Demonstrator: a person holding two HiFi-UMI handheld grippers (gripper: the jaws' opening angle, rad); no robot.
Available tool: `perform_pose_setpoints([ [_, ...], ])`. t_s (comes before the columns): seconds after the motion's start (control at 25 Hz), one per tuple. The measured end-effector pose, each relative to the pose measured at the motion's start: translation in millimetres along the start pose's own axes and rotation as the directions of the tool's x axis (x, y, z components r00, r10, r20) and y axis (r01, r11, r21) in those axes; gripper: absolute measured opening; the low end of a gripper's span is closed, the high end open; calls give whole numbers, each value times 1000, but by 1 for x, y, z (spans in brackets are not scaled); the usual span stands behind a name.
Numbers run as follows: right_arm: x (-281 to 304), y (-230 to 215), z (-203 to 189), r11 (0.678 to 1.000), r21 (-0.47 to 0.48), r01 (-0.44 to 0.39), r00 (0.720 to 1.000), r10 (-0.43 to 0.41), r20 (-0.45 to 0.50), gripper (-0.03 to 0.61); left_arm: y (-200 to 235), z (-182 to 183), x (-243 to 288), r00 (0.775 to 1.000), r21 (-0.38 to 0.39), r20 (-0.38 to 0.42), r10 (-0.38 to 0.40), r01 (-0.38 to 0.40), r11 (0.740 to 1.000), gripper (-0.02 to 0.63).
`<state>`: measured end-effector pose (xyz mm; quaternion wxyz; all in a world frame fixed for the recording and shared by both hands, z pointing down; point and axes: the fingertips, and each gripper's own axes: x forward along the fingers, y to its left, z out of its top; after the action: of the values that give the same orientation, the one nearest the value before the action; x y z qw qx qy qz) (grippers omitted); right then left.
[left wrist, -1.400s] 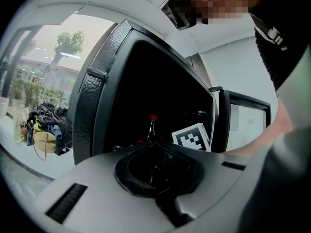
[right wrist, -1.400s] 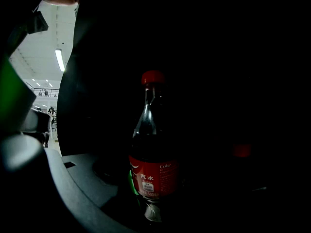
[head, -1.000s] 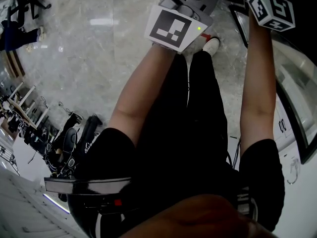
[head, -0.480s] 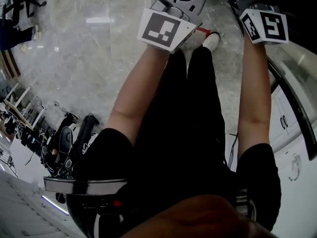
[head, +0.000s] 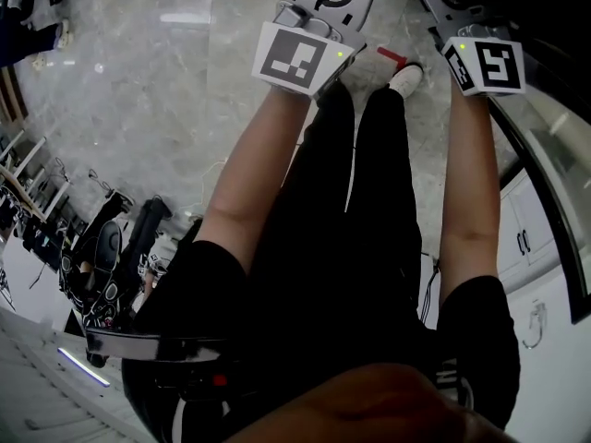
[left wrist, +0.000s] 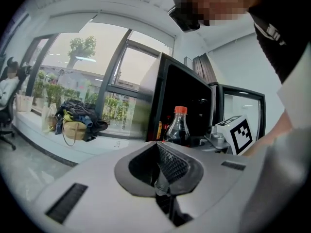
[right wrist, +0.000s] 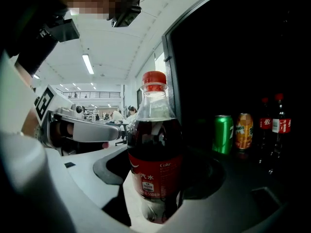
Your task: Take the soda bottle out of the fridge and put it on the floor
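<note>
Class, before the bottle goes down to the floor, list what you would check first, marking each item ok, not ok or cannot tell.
1. Right gripper shut on the soda bottle: ok.
2. Bottle upright, red cap on: ok.
3. Left gripper empty, jaws together: ok.
4. Bottle fully clear of the fridge: cannot tell.
5. Bare floor beside the shoe: ok.

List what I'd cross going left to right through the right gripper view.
left gripper → soda bottle → green can → orange can → red-labelled bottle → second red-labelled bottle
</note>
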<state>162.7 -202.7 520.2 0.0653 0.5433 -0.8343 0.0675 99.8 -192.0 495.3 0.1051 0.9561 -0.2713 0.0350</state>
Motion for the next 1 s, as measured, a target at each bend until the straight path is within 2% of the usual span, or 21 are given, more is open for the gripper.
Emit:
perform_pose_setpoints([
  [0.12,18,18,-23,999,19,-34,999,34,-11,319,21,-24,-15,999,-2,-15,32,-32,999,2],
  [0.28,40,41,-75,996,61,-61,997,64,-41,319,49,-73,-35,996,-19,-39,76,-77,997,2],
  [0.48,59,64,-159,992,95,-84,989,95,-116,319,73,-144,-50,989,-62,-120,87,-95,994,2],
  [0.64,70,76,-229,989,114,-94,979,112,-169,319,89,-201,-55,982,-32,-156,106,-112,993,2],
  [1.0,100,96,-389,983,126,-132,947,163,-278,319,108,-338,-56,960,-38,-263,99,-112,993,2],
])
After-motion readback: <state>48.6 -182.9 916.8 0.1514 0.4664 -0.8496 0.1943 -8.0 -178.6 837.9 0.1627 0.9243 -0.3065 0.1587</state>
